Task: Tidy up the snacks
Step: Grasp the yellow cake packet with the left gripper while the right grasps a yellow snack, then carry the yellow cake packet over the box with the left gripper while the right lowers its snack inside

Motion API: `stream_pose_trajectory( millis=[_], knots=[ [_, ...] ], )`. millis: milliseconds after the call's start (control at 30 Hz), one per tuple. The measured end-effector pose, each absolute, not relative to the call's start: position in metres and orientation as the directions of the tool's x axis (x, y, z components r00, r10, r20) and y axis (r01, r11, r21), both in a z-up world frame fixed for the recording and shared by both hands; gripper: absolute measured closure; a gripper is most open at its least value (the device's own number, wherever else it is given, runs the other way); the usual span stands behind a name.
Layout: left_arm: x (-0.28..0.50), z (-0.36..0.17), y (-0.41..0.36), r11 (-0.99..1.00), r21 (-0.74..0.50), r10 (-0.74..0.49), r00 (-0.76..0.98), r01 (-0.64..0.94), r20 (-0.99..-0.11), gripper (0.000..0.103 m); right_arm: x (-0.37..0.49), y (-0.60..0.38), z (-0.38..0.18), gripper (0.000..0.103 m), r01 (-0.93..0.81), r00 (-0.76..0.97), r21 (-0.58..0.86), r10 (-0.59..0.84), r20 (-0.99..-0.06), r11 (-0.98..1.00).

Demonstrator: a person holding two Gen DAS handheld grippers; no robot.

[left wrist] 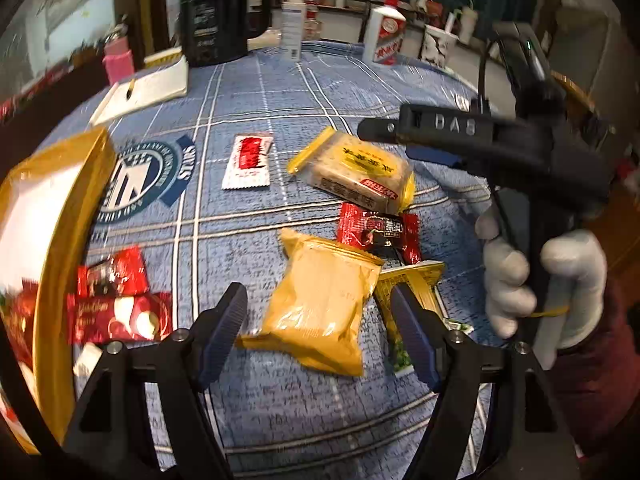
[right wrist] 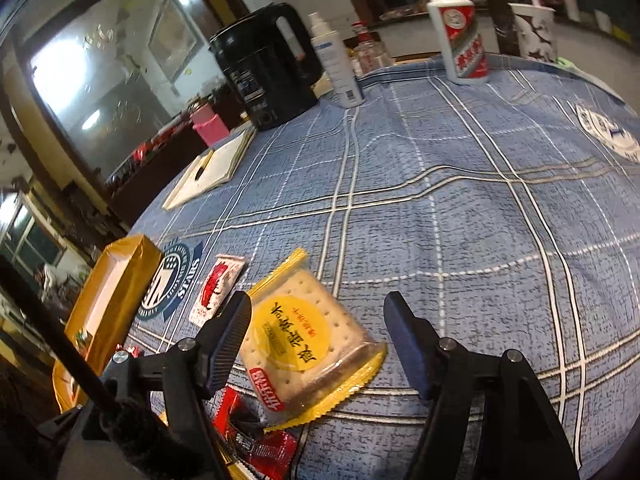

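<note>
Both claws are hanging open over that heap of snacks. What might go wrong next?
The yellow pouch overlaps the gold packet, so the left gripper might pinch both. The right gripper frames the cracker pack; squeezing may crack the biscuits. The grippers work close together and may collide.

On the table [left wrist: 248, 420] the snacks lie in a loose group. The cracker pack [left wrist: 354, 170] lies behind the puffed bag [left wrist: 320, 308], a small sachet [left wrist: 249, 162] to its left. The box [left wrist: 52, 240] stands at the far left, the kettle [left wrist: 220, 12] at the back.
</note>
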State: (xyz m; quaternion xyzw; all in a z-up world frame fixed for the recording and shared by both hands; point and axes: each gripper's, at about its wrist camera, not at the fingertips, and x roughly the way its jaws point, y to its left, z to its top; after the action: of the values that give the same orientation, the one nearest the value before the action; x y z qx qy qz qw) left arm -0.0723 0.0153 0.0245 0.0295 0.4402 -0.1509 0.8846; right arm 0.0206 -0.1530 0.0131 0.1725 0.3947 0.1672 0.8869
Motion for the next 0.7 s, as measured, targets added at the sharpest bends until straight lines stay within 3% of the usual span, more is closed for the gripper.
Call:
stream_pose_trajectory(
  millis=[100,167,267,533,700],
  knots=[
    [-0.067,0.019,0.011,0.947,-0.054,-0.232,0.56,0.315,-0.795,0.032,0.022,-0.155,0.014,0.034,-0.164,0.626,0.474,0.463,-0.628,0.865],
    [-0.062,0.011,0.01,0.943,-0.049,-0.23,0.537,0.329,-0.811,0.049,0.02,-0.153,0.016,0.034,-0.163,0.639,0.454,0.444,-0.628,0.876],
    [-0.059,0.01,0.009,0.936,-0.038,-0.235,0.54,0.35,-0.808,0.056,0.019,-0.152,0.019,0.034,-0.158,0.655,0.43,0.421,-0.628,0.889],
    [-0.067,0.032,0.028,0.943,-0.098,-0.28,0.596,0.319,-0.752,0.057,-0.007,-0.156,0.046,0.034,-0.169,0.652,0.415,0.417,-0.633,0.894],
    [-0.086,0.059,0.057,0.931,-0.187,-0.353,0.646,0.313,-0.677,0.057,-0.054,-0.143,0.039,0.034,-0.181,0.548,0.387,0.419,-0.724,0.904]
  ],
)
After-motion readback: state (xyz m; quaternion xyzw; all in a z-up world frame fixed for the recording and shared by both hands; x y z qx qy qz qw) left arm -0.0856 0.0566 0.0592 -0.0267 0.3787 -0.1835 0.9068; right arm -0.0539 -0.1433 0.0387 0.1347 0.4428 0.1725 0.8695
